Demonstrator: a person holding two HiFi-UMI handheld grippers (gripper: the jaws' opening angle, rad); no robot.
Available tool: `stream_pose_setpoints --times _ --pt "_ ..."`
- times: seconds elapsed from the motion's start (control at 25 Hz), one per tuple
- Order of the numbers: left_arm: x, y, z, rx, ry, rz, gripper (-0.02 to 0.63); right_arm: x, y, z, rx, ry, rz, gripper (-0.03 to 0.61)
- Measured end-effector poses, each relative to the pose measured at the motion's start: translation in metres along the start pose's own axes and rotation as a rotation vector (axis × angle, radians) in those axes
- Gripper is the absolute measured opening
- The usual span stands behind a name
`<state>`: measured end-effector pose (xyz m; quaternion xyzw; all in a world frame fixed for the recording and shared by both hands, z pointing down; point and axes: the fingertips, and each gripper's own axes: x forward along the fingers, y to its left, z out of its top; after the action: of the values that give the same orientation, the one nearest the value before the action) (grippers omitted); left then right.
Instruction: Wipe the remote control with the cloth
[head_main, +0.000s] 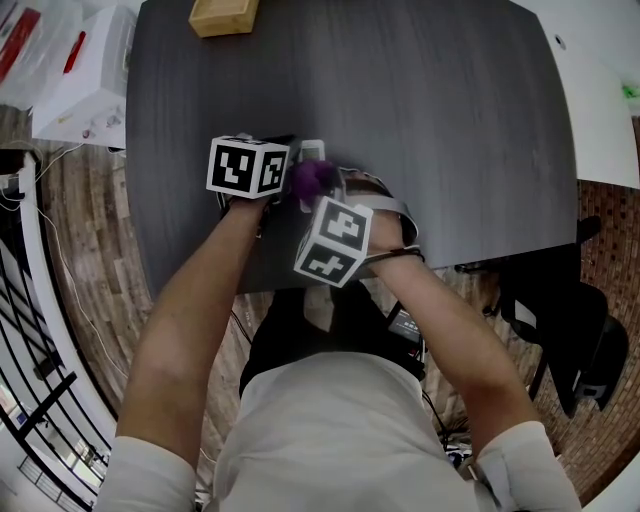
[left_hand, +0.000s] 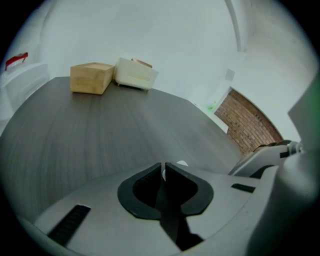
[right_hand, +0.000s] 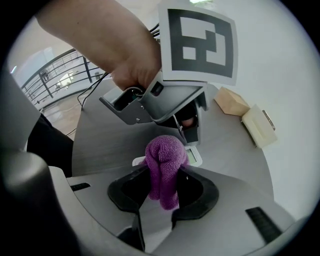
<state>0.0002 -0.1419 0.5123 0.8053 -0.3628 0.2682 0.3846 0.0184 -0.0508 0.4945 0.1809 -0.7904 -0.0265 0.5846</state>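
Dark table | remote control flat, screen up | left tongs pinch it | right tongs clamp cloth

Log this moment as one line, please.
left gripper: shut on remote control | right gripper: shut on cloth | cloth: over remote control

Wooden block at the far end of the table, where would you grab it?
From straight above, with the jaws across its narrower width. The wooden block lies flat on the table with its top free. The white box sits close beside it, so coming in from that side looks blocked.
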Motion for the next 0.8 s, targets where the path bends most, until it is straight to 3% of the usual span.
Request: stream_pose_setpoints --times 0.28,0.6,0.72,0.8 --pt "0.0 0.001 -0.002 -0.012 -0.003 0.03 0.018 -0.01 0.016 0.004 -0.063 -0.02 -0.023 0.132" --pt "0.0 0.006 -0.006 -0.023 -0.008 0.043 0.018 -0.026 0.064 0.002 -0.079 -0.069 0.071 0.132" --pt "0.001 0.006 -0.005 -0.02 -0.014 0.042 0.018 -0.031 0.077 -0.003 -0.043 -0.094 0.123 0.132" --pt "0.001 0.006 -0.005 -0.023 -0.018 0.037 0.018 -0.04 0.076 -0.004 0.042 -0.136 0.164 0.132"
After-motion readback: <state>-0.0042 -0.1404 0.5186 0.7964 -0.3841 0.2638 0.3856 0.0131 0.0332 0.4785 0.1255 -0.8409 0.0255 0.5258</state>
